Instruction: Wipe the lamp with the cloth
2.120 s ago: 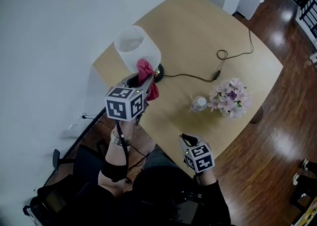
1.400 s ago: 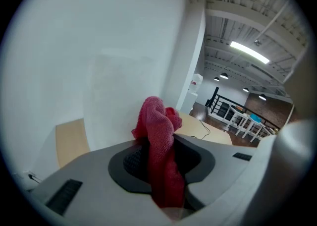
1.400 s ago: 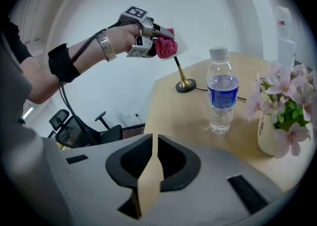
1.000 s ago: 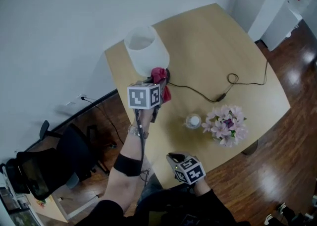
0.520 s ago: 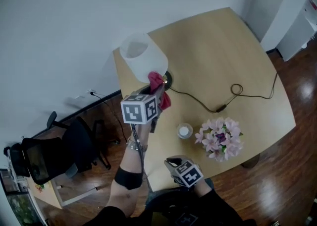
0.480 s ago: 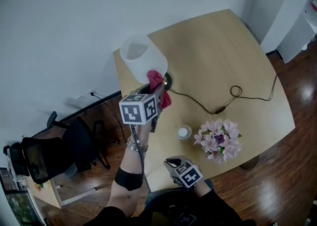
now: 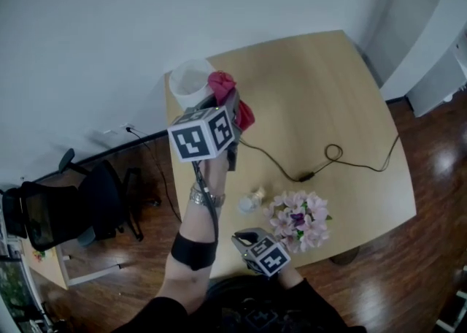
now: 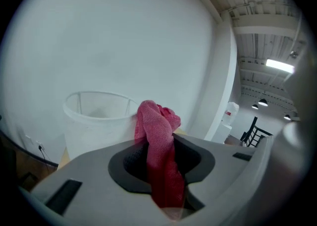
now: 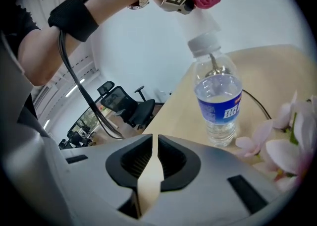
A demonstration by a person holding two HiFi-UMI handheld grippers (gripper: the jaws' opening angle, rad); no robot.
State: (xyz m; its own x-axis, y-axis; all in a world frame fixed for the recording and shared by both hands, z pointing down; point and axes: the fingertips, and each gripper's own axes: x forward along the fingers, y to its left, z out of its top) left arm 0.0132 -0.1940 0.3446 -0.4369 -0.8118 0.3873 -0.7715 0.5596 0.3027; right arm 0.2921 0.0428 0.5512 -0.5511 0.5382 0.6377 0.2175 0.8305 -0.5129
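Lamp (image 7: 186, 85), white shade: stood at the tabletop's (image 7: 328, 83) 10 o'clock corner. Left tool (image 8: 161, 145): pinched the red cloth (image 8: 152, 121), held at 3 o'clock of the shade's rim. Water bottle (image 9: 218, 98): upright, at 9 o'clock of the pink flowers (image 7: 298, 220). Right tool (image 9: 151, 155): narrowly parted, empty, at the tabletop's 6 o'clock edge.

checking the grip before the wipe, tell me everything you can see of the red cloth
The cloth is pinkish red, with a fine knit-like texture. The jaws of the left gripper pinch it; it bunches into a rounded fold above them and the rest trails back between them. It is up beside the rim of the white lamp shade; whether it touches the shade cannot be told.
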